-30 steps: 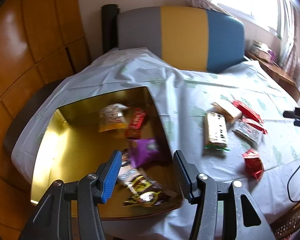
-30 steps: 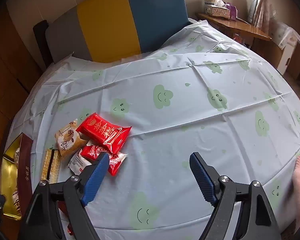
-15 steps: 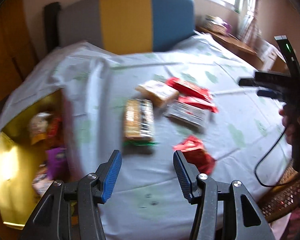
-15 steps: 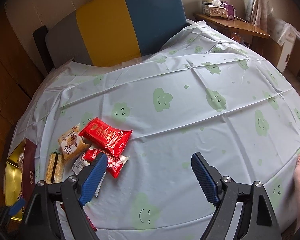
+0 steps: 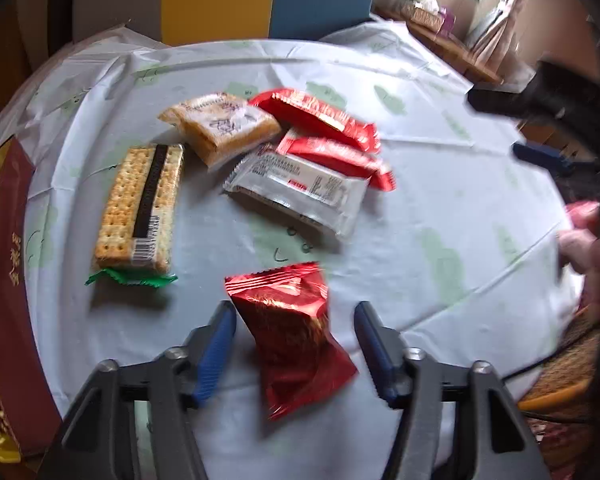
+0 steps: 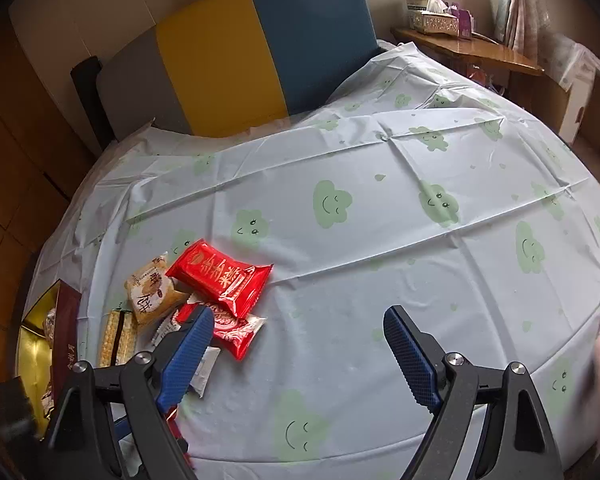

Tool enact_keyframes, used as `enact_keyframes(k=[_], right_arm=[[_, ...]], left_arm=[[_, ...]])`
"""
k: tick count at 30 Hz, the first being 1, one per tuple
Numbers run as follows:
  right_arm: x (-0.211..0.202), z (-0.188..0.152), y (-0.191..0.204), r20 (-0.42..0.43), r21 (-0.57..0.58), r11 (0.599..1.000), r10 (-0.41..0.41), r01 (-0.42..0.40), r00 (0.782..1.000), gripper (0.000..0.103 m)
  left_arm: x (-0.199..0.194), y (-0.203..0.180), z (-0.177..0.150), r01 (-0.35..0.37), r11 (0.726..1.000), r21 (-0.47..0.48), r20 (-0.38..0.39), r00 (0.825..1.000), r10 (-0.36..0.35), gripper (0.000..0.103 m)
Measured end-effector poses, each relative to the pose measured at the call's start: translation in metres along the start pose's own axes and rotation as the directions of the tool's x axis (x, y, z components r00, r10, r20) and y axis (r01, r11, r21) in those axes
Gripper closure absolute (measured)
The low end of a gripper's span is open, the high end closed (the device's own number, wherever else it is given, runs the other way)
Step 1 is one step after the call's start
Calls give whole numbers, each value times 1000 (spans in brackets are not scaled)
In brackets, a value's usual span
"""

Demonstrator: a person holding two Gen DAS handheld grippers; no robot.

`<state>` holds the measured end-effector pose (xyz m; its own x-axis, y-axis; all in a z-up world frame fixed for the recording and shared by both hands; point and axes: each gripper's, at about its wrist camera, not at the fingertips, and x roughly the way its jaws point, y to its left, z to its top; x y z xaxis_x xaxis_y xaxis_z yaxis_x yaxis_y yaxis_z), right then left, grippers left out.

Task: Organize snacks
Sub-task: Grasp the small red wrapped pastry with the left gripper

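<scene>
My left gripper [image 5: 294, 340] points down at the tablecloth, and a crumpled red foil packet [image 5: 288, 316] lies between its blue pads. Its jaws are closing, with a gap still on each side of the packet. Beyond lie a long cracker pack [image 5: 140, 208], a beige pastry pack [image 5: 220, 124], a silver-white pack [image 5: 300, 188] and two red packs [image 5: 316, 116]. The gold-lined box with a maroon wall [image 5: 4, 240] stands at the left. My right gripper [image 6: 296, 344] hovers open over bare cloth, right of the red pack [image 6: 220, 276], with nothing between its fingers.
A pale blue cloth with green clouds [image 6: 380, 220] covers the round table. A grey, yellow and blue chair back [image 6: 240, 52] stands behind it. A wooden ledge with a tissue box [image 6: 432, 16] is at the far right. A hand [image 5: 584, 240] shows at the right edge.
My left gripper swung from above the gold box to the right and down, and now straddles the red foil packet with narrower jaws. My right gripper kept still.
</scene>
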<state>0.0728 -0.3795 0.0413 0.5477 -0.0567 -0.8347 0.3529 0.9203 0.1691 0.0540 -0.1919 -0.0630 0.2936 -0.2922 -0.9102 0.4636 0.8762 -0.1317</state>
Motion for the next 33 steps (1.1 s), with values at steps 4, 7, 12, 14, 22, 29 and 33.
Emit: enact_keyframes(k=[4,7,12,14,22,29,33], right_arm=[[0,1,0,5,-13,1000,-3,3,1000,16],[1,-1,4,1,-37,999,-5,5,1000,16],[8,-5,10,-25,-74,997,-26,24,999,16],[10,-6,11,-31,-89,995,-36,33,999,16],[18,-13,19,-59,-137,988,-72,63,996,16],[25,-19,28,-94,-159,986,-58,43,994,16],[31,-23,32,-125,-164,986,-43,22,991,16]], left_arm=[[-7,-1,-9,-22,995,96,32,999,19,66],[-16,10,-19,-67,990,124,56,997,60,66],[-27,29,-42,-98,984,149,95,992,84,66],[-28,38,-46,-102,983,152,126,989,83,66],[-24,35,-58,-146,977,155,209,971,112,65],[-23,38,-60,-133,981,143,234,967,97,65],[-24,38,-63,-132,982,138,244,965,96,65]])
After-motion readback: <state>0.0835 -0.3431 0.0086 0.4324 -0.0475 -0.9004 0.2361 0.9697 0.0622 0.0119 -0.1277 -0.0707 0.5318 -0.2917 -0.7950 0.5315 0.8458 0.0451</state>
